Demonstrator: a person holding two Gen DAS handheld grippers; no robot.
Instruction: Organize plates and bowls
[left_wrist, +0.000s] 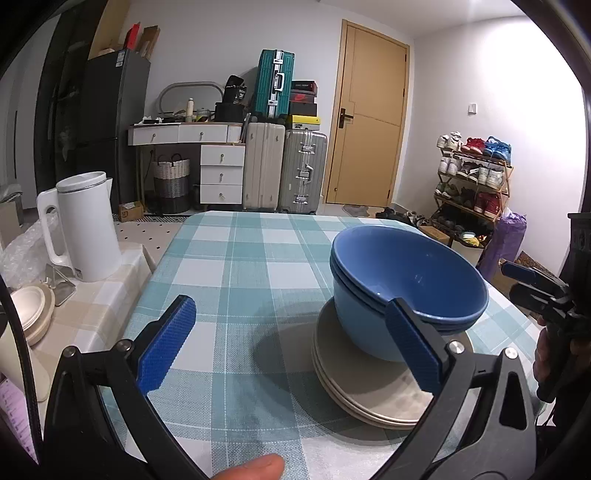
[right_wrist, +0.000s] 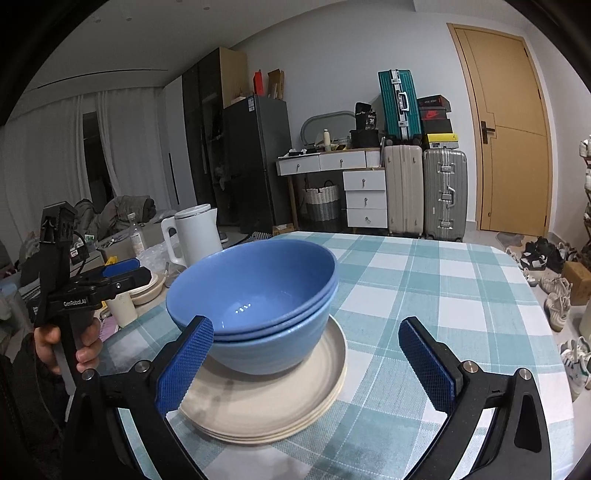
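Note:
Nested blue bowls (left_wrist: 406, 291) (right_wrist: 258, 302) sit on a stack of beige plates (left_wrist: 369, 384) (right_wrist: 273, 402) on the checked tablecloth. My left gripper (left_wrist: 291, 343) is open, to the left of the stack, its right finger in front of the bowls' near side. My right gripper (right_wrist: 306, 365) is open as well, with the stack just beyond its left finger. Nothing is held by either. The right gripper (left_wrist: 532, 280) shows at the right edge of the left wrist view, and the left gripper (right_wrist: 122, 273) at the left of the right wrist view.
A white kettle (left_wrist: 85, 225) (right_wrist: 192, 232) stands on a side table left of the dining table, with beige dishes (left_wrist: 29, 314) (right_wrist: 147, 288) beside it. Suitcases (left_wrist: 284, 166), a drawer unit and a shoe rack (left_wrist: 472, 177) line the room behind.

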